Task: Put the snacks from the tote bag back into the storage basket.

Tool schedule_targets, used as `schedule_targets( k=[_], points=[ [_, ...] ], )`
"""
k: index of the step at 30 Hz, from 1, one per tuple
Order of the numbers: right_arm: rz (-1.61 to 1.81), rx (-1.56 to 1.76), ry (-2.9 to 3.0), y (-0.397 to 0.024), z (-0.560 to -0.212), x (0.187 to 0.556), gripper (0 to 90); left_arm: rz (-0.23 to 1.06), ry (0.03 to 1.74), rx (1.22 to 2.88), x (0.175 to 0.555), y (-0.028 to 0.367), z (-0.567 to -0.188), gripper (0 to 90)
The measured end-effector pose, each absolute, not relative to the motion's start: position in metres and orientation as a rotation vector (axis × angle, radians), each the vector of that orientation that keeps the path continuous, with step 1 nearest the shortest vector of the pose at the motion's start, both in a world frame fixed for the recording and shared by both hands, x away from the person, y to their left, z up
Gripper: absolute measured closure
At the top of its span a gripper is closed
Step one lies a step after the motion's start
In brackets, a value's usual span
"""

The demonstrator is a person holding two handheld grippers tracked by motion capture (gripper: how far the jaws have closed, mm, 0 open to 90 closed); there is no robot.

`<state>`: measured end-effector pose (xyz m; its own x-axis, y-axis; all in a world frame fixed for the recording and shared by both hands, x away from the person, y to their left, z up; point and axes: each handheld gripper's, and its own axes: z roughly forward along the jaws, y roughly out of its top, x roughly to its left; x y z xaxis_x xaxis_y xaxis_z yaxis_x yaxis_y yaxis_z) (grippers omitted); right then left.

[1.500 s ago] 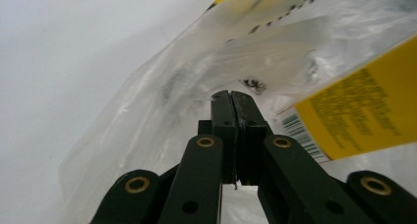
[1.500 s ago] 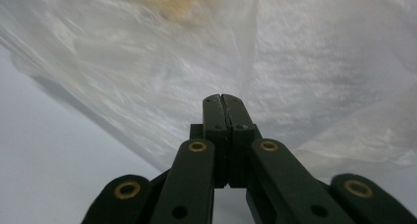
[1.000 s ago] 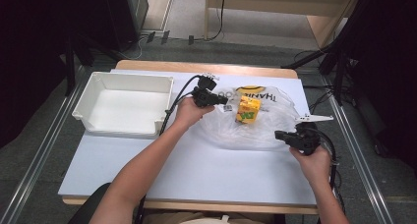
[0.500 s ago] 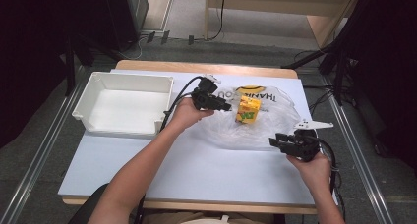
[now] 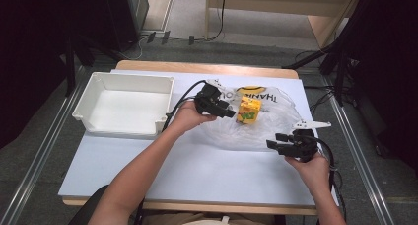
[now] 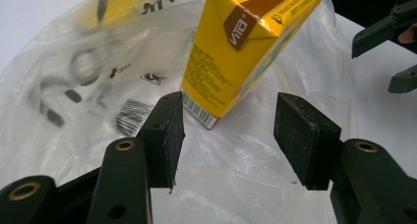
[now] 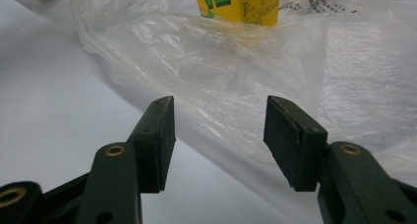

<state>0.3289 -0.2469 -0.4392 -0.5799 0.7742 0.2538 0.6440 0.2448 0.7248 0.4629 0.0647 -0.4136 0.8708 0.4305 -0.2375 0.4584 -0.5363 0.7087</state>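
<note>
Both the left gripper (image 5: 227,111) and right gripper (image 5: 277,140) have just let go, jaws wide and empty; the yellow rectangular juice carton (image 5: 249,110) stands upright at frame centre on the clear plastic bag (image 5: 266,129).

The juice carton (image 5: 249,110) is bright yellow with green lettering on one side, a brown patch with white letters near its top, and a white barcode strip with black bars at a lower corner. The plastic bag (image 5: 266,129) is clear and milky, printed with black letters, a yellow shape and a small black barcode. The tray (image 5: 93,99) is plain white. The table (image 5: 197,170) is pale bluish white with a light wooden edge. Both grippers, left (image 5: 227,111) and right (image 5: 274,140), are black with brass-coloured rivets.
</note>
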Motion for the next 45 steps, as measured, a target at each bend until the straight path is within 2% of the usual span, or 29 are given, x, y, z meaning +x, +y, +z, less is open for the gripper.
schedule_targets(
  k=[12,24,37,45],
  points=[
    [1.215,1.356,2.363,-0.246,-0.441,0.330,45.9,-0.068,0.580,2.194,0.466,0.053,-0.418,37.3],
    [1.213,1.344,2.378,-0.241,-0.443,0.328,45.7,-0.054,0.535,2.227,0.477,0.028,-0.421,36.4],
    [1.223,1.360,2.365,-0.244,-0.444,0.328,45.4,-0.028,0.494,2.230,0.484,0.010,-0.431,29.9],
    [1.215,1.365,2.371,-0.243,-0.445,0.329,45.4,-0.005,0.450,2.221,0.483,0.002,-0.436,29.6]
  ],
)
